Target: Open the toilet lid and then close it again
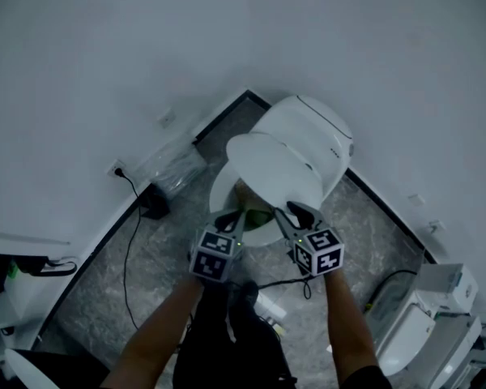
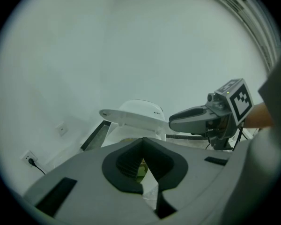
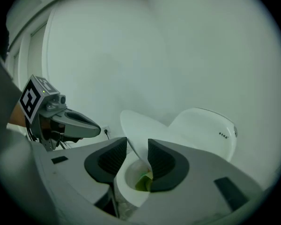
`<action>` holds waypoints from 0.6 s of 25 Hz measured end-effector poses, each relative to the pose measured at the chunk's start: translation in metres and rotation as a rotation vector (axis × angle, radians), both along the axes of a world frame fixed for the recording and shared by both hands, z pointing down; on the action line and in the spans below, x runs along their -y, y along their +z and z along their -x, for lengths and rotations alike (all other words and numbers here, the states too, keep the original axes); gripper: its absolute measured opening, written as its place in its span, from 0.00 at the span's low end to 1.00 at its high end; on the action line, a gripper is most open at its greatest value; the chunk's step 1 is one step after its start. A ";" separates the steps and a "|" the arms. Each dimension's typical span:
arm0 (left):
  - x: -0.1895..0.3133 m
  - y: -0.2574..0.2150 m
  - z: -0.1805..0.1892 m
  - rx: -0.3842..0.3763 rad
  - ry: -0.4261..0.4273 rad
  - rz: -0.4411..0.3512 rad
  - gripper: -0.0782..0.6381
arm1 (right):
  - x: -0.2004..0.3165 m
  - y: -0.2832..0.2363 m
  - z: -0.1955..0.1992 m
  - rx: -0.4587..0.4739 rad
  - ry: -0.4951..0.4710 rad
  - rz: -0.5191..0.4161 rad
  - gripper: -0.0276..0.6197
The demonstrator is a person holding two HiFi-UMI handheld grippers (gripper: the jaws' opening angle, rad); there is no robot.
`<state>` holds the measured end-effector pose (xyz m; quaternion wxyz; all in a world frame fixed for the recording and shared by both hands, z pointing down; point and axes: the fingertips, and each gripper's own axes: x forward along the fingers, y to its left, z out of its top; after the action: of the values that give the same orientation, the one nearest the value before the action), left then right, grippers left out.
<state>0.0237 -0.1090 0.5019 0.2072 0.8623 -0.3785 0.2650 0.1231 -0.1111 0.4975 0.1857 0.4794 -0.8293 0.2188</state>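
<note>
A white toilet (image 1: 316,132) stands in the corner with its lid (image 1: 271,168) tilted part-way up over the bowl (image 1: 219,193). Something green (image 1: 259,215) lies in the bowl. My right gripper (image 1: 296,215) is at the lid's front edge. In the right gripper view the gripper (image 3: 137,149) is open, and the lid (image 3: 145,132) runs down into the gap with the pads not pressing on it. My left gripper (image 1: 228,220) hovers beside it over the bowl's front rim. It is shut (image 2: 143,142) with nothing in it, and the lid (image 2: 131,118) hangs ahead of it.
A clear plastic bag (image 1: 174,167) and a black box with a cable (image 1: 154,205) sit against the left wall near a socket (image 1: 117,168). White fixtures (image 1: 437,314) stand at the lower right. A small white item (image 1: 269,306) lies on the grey floor by my feet.
</note>
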 end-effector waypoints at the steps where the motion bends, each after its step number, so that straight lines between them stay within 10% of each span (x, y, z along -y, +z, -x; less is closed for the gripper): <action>1: -0.002 0.002 0.000 0.002 -0.004 0.001 0.12 | -0.002 0.002 0.002 0.026 -0.008 0.011 0.28; 11: -0.015 0.025 0.008 0.018 -0.039 0.019 0.12 | -0.013 0.026 0.017 0.260 -0.031 0.107 0.28; 15: -0.022 0.040 0.012 0.022 -0.046 0.032 0.12 | -0.016 0.040 0.016 0.283 0.017 0.126 0.13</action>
<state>0.0118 -0.0873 0.5417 0.2229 0.8470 -0.3961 0.2757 0.1070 -0.0953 0.5378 0.0948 0.4380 -0.8279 0.3374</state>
